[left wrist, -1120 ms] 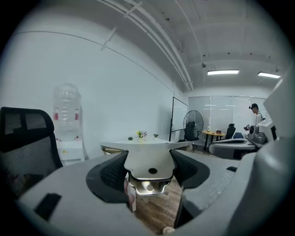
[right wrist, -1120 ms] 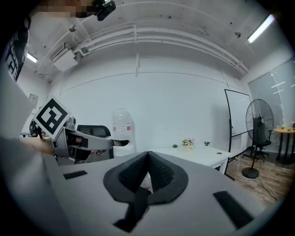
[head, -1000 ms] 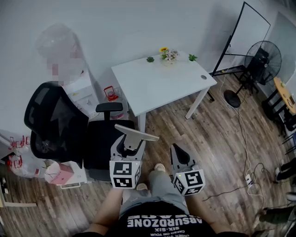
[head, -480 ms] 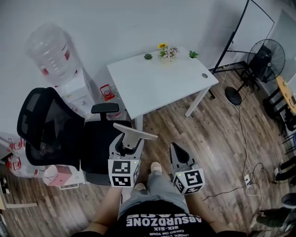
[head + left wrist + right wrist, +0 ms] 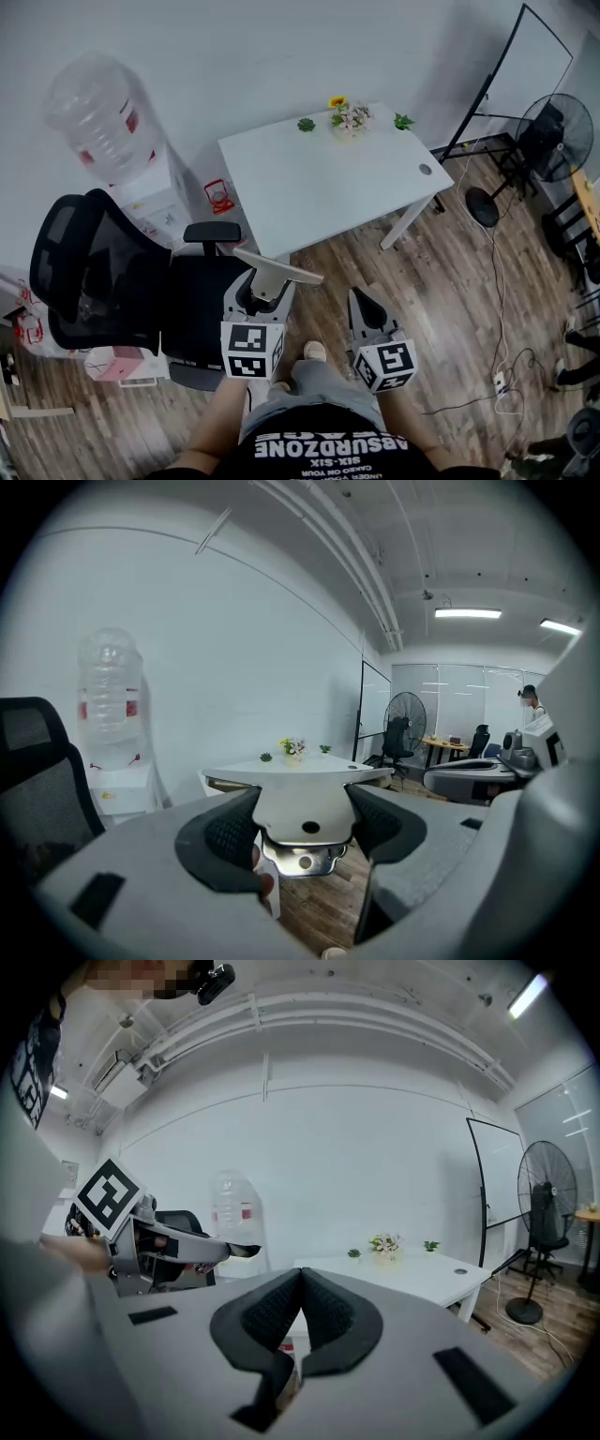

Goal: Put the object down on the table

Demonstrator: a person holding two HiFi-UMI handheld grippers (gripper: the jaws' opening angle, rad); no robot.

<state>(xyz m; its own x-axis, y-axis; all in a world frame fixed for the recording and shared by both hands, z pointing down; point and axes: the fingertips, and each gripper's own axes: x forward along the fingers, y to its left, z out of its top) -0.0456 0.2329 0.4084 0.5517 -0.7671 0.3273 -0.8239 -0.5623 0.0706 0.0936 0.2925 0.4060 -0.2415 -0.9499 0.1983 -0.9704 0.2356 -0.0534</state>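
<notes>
My left gripper (image 5: 263, 294) (image 5: 305, 829) is shut on a flat pale grey piece (image 5: 275, 270) (image 5: 304, 803) with a shiny metal bracket under it. The piece lies level between the dark pads, at waist height over the wooden floor. My right gripper (image 5: 365, 311) (image 5: 300, 1312) is beside it, shut with nothing between its pads. The white table (image 5: 309, 187) (image 5: 246, 772) (image 5: 422, 1277) stands ahead of both grippers, beyond the piece and apart from it.
Small plants and a flower pot (image 5: 349, 117) line the table's far edge. A black office chair (image 5: 122, 281) and a water dispenser (image 5: 98, 112) stand at the left. At the right are a fan (image 5: 555, 127), a board stand (image 5: 506, 75) and floor cables (image 5: 497, 380).
The head view has shifted slightly, so the table sits a little lower in the frame. Both grippers hold the same pose, the left still clamping the flat piece.
</notes>
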